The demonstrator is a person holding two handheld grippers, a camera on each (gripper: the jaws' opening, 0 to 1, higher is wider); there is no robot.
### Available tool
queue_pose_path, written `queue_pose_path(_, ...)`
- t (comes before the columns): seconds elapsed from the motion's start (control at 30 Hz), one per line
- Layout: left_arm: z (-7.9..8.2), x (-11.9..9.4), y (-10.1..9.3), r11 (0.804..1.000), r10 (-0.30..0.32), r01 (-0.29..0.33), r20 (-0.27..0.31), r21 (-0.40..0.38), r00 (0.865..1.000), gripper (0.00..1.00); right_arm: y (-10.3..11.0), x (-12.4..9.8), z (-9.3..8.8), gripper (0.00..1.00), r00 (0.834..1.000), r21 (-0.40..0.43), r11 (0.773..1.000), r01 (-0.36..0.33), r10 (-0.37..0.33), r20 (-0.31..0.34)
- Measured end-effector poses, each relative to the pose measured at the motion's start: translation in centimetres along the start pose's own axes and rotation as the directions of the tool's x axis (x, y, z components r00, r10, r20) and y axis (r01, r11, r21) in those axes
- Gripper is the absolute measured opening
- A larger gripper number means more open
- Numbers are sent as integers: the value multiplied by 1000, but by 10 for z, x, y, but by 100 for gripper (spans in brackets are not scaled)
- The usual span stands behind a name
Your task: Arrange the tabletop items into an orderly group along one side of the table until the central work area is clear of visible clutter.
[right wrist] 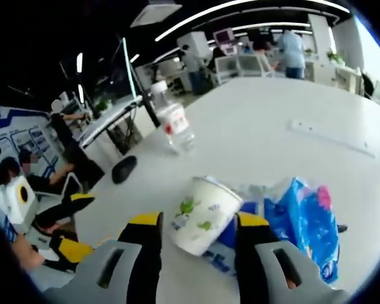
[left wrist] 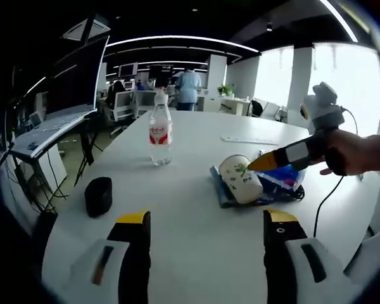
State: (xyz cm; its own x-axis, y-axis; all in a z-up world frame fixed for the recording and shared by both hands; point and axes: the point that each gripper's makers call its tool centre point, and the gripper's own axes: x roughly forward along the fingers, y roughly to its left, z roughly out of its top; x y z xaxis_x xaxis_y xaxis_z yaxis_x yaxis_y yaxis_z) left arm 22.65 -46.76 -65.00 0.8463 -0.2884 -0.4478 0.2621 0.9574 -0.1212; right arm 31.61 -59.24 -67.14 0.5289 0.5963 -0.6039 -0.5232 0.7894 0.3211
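A white paper cup (left wrist: 240,178) with green print lies tipped on a blue flat item (left wrist: 223,190), next to a blue crinkled packet (left wrist: 284,180). My right gripper (left wrist: 266,163) reaches in from the right, held by a hand, its yellow tip by the cup. In the right gripper view the cup (right wrist: 201,215) sits between the jaws of the right gripper (right wrist: 198,223), which is open, the packet (right wrist: 304,221) just to the right. My left gripper (left wrist: 206,221) is open over bare table. A clear water bottle (left wrist: 159,133) with a red label stands upright behind.
A black mouse (left wrist: 99,195) lies near the left table edge. A white power strip (left wrist: 250,139) lies further back. The bottle (right wrist: 174,123), the mouse (right wrist: 123,169) and the left gripper (right wrist: 69,225) appear in the right gripper view. Desks, monitors and people fill the background.
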Motion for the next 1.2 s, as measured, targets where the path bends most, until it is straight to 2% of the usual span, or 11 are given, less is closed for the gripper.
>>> queue_pose_path(0.53, -2, -31, -3, 1000, -5, 5, 7, 27, 1000, 75, 0, 2, -7, 42, 999, 33, 999, 24, -23, -31)
queue_pose_path(0.77, -8, -44, -5, 999, -10, 10, -8, 33, 1000, 78, 1, 4, -8, 42, 999, 51, 998, 31, -29, -42)
queue_pose_path(0.93, 0, -50, -9, 998, -10, 10, 3, 59, 1000, 79, 3, 6, -10, 42, 998, 50, 998, 34, -31, -55)
queue_pose_path(1.2, -1, -62, -15, 997, -20, 20, -1, 70, 1000, 80, 1, 9, -10, 42, 997, 73, 996, 50, -45, -68)
